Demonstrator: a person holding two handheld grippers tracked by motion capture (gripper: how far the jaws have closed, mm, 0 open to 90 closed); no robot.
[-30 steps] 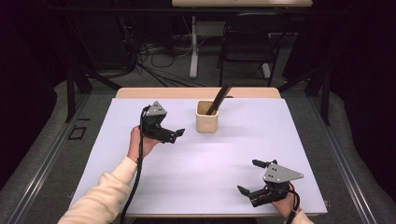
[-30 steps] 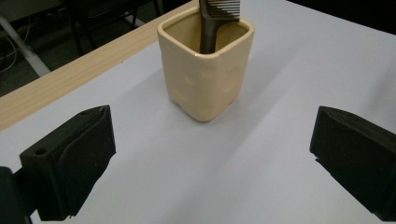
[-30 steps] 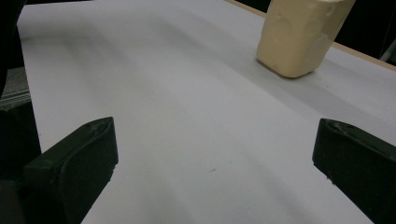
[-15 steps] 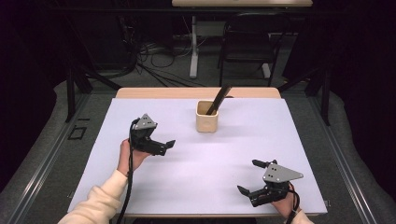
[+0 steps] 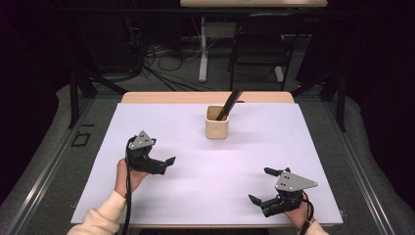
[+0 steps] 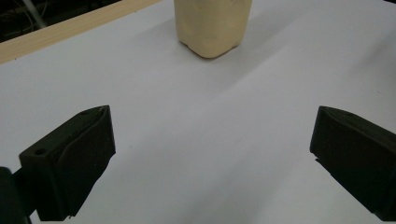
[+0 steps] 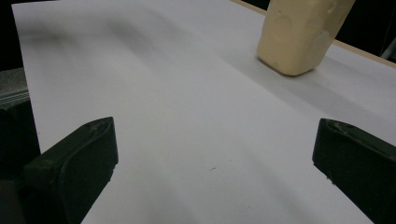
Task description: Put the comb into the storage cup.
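Nearest to me, at the front right of the white table, I hold my right gripper low over the sheet. Its jaws are spread wide with nothing between them, and they point across toward the left. In the right gripper view the two black jaws stand far apart at the bottom corners, with only bare white surface in the gap. I judge it is parked here so that it stays out of the way without blocking the middle.

A little farther in, on my left side, my left gripper sits in my left hand, with its cable hanging down along my sleeve. Its jaws are also wide apart and grip nothing. They aim toward the centre of the table, so the left gripper view looks straight up the sheet at the cup.

Farther off, near the back edge and roughly central, stands the cream cup, upright and well apart from both grippers. A dark stick-like tool leans out of it toward the back right; I cannot tell what kind of tool it is. The cup holds it propped up, which would leave its upper end free for a grasp from above.
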